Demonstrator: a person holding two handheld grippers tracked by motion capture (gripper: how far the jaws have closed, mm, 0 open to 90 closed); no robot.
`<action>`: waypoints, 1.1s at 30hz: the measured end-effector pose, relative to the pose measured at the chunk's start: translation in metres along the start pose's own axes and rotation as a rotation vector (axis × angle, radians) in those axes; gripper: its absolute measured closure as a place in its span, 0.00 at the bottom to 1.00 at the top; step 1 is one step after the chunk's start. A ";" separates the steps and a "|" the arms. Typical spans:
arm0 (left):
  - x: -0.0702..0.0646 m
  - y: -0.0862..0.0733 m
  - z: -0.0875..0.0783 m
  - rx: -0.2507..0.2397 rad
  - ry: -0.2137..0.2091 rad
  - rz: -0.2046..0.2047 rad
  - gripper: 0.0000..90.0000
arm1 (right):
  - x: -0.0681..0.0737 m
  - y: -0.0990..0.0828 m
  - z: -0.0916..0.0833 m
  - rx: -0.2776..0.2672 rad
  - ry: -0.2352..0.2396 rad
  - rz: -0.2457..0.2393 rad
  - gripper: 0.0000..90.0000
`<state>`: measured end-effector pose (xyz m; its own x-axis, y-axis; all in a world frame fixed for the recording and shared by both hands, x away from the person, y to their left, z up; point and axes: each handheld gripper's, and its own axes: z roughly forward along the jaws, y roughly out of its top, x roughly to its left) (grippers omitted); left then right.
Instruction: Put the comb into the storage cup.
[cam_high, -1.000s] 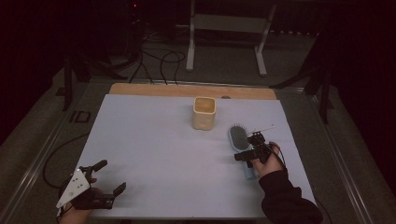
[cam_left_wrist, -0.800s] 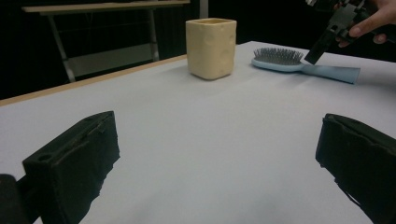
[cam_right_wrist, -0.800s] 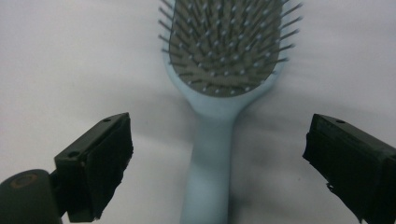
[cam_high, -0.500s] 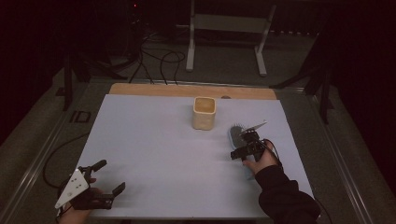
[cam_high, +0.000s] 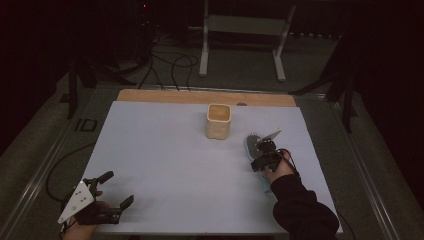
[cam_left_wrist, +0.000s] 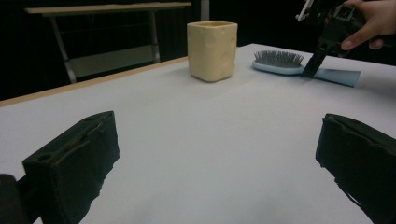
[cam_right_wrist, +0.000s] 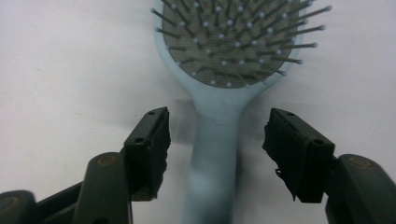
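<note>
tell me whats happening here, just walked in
A person at a white-covered table holds a two-jaw gripper in each hand. The right gripper is open, its jaws set either side of the handle of a light blue hairbrush that lies flat, bristles up; they have not closed on it. A cream-coloured cup stands upright to the brush's left in the high view. The left gripper is open near the table's front left corner, holding nothing.

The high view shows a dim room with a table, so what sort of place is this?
Probably a lab or recording studio, not a home: a white-topped work table under a fixed camera, black cables across the dark floor, and a person's hand-held two-jaw tool over a light blue plastic hairbrush.
</note>
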<state>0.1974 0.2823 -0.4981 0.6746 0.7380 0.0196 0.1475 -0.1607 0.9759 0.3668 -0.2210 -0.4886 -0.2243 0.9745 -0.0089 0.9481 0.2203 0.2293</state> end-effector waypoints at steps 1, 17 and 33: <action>0.000 0.000 0.000 -0.001 -0.001 -0.002 0.00 | 0.000 0.001 0.001 0.006 -0.006 0.006 0.48; 0.000 0.000 0.000 0.000 -0.007 -0.002 0.00 | 0.005 0.013 0.005 0.057 -0.027 0.022 0.66; -0.001 -0.001 0.000 -0.002 -0.014 -0.002 0.00 | -0.001 0.004 0.005 0.004 0.008 0.014 0.78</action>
<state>0.1969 0.2821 -0.4991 0.6840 0.7294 0.0146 0.1477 -0.1580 0.9763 0.3716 -0.2214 -0.4922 -0.2133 0.9770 0.0023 0.9521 0.2073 0.2250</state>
